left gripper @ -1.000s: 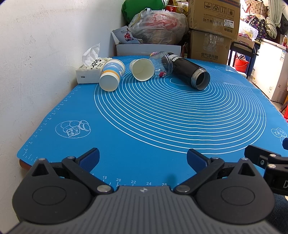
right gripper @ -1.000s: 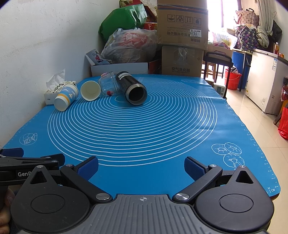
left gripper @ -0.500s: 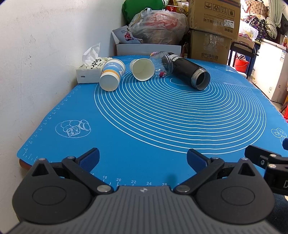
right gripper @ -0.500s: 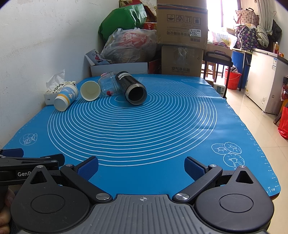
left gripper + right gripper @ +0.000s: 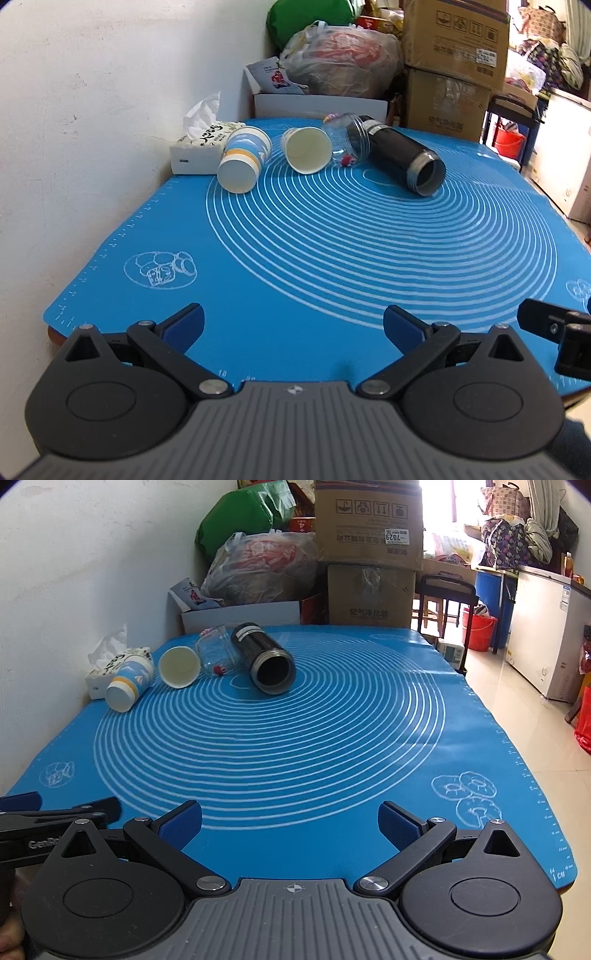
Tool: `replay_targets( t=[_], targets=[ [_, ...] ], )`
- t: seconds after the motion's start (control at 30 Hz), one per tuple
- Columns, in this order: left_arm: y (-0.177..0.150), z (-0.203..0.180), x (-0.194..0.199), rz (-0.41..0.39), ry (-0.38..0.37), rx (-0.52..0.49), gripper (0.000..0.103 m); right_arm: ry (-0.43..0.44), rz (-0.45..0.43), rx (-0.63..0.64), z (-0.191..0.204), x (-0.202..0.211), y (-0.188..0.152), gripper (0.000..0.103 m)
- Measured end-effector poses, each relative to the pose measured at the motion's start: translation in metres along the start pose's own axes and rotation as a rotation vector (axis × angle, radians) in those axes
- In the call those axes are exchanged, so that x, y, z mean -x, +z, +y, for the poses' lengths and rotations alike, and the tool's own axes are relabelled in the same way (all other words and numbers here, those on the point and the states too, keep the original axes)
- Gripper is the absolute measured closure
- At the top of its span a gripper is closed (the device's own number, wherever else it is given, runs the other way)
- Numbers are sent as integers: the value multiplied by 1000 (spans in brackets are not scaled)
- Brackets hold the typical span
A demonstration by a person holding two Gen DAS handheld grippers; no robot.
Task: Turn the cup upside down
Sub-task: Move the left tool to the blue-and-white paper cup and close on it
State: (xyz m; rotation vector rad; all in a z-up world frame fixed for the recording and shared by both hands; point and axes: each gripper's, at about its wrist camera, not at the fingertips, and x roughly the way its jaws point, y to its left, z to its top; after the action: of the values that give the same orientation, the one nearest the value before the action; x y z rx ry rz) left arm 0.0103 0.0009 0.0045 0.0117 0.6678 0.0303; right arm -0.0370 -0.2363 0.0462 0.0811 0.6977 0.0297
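Beyond right wrist view only, white freezer [image 5: 546, 635].

Black linkages, blue pads [image 5: 184, 326], ribbed grey housing [image 5: 291, 919].

Blue mat [image 5: 295, 280] with four cups and tissue box [image 5: 199, 155] atop.

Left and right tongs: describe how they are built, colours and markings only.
Both the left tongs and the right tongs match: black linkage arms with silver pivot screws, blue pads on the fingertips, two round black discs, and a ribbed grey body with a small crosshair mark. White lettering "GenRo" shows on the left one's side.
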Motion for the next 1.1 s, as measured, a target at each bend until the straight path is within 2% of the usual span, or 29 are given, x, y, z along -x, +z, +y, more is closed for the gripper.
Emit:
replay_targets(
  t=[0.1, 0.23, 0.37, 0.5, 0.7, 0.87, 0.93, 0.97, 1.0, 1.1],
  targets=[
    [9, -1, -5, 0, -20, 1, 1, 15, 11, -16, -8, -8, 13, 0],
    [29, 0, -18, -30, 7, -16, 1, 40, -9, 13, -13, -19, 34, 0],
    [58, 9, -49, -4, -6, -19, 1, 69, 11, 10, -19, -38, 57, 0],
    [75, 18, -80, -15, 86, -20, 1, 26, -44, 37, -21, -50, 73, 0],
    [104, 33, -121, -54, 146, 27, 1, 33, -54, 18, -31, -74, 90, 0],
    [125, 42, -160, -42, 167, 52, 1, 18, -43, 22, -34, -91, 96, 0],
    [130, 44, -182, -1, 186, 38, 3, 14, -45, 26, -35, -96, 97, 0],
    [131, 45, -191, 13, 201, 25, 14, 14, -43, 25, -35, -98, 96, 0],
    [132, 45, -197, 28, 200, 13, 20, 14, -40, 22, -36, -100, 96, 0],
    [134, 50, -207, 55, 162, 45, 23, 15, -27, 14, -39, -105, 96, 0]
  ],
)
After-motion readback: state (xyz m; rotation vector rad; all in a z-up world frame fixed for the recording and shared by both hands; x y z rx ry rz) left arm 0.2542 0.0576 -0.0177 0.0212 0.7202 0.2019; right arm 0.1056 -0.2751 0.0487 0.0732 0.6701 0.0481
